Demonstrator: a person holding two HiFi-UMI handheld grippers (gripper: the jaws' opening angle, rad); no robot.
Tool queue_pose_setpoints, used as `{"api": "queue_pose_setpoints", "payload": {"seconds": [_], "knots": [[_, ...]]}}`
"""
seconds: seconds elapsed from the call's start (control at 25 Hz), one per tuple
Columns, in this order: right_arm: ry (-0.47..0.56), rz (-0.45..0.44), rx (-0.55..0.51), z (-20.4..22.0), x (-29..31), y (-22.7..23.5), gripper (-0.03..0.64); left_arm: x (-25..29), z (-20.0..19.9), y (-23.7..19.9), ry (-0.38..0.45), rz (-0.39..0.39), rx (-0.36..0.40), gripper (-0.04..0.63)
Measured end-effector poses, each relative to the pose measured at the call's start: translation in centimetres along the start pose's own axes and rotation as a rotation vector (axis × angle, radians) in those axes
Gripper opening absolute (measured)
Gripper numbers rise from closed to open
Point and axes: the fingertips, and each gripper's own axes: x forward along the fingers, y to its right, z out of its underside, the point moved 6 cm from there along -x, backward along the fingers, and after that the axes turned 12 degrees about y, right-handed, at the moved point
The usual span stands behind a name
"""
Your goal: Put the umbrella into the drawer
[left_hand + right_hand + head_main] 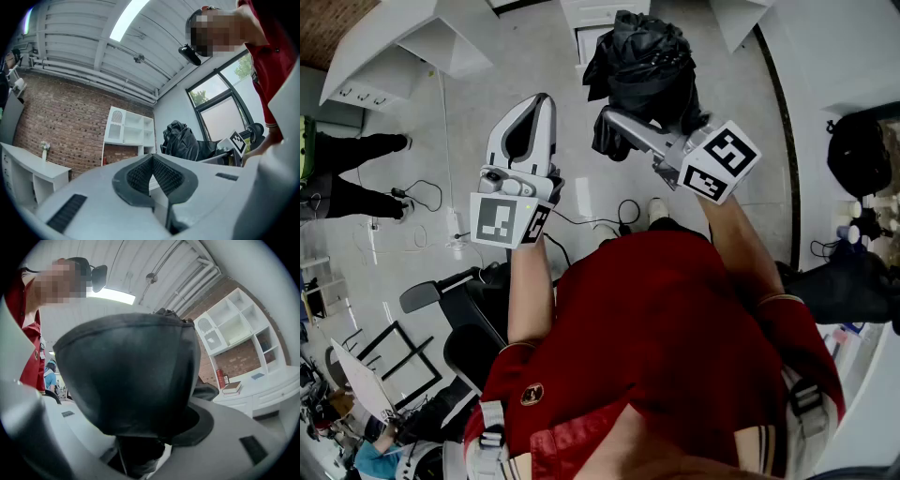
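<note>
The right tool [619,124] is clamped on a black, crumpled, folded fabric umbrella [645,66]. Its two grey jaws stand wide around the near end of the bundle, and in the right gripper view the dark cloth fills the whole space between them. The umbrella is held up in the air over the pale grey floor [487,84], just beyond that tool and in front of the person in the red shirt [675,319]. Its long axis runs from near to far, roughly in line with the tool. The loose bunched end points away from the person, leaning slightly right. The left tool [546,98] is beside it on the left and clear of the umbrella. Its jaws are together at the tips, the dark ribbed pads meeting in a narrow V with nothing between them. There is one umbrella and two tools. Farther out, white cabinets [394,47] stand at the far side of the floor. The left gripper view shows one white open-shelved unit [129,131] against a red brick wall [61,117].
</note>
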Motion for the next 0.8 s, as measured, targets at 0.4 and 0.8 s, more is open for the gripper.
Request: {"api": "queue_pose_setpoints", "payload": {"seconds": [0.4,0.8], "knots": [[-0.019,0.014,0.011,0.0,-0.2,0.0,0.262,0.0,0.6,-0.1,0.005,0.001,-0.014,0.006],[-0.025,0.097,0.040,1.2,-0.2,-0.7,0.264,-2.2,1.3,-2.9,0.010,-0.022,-0.045,0.006]]}}
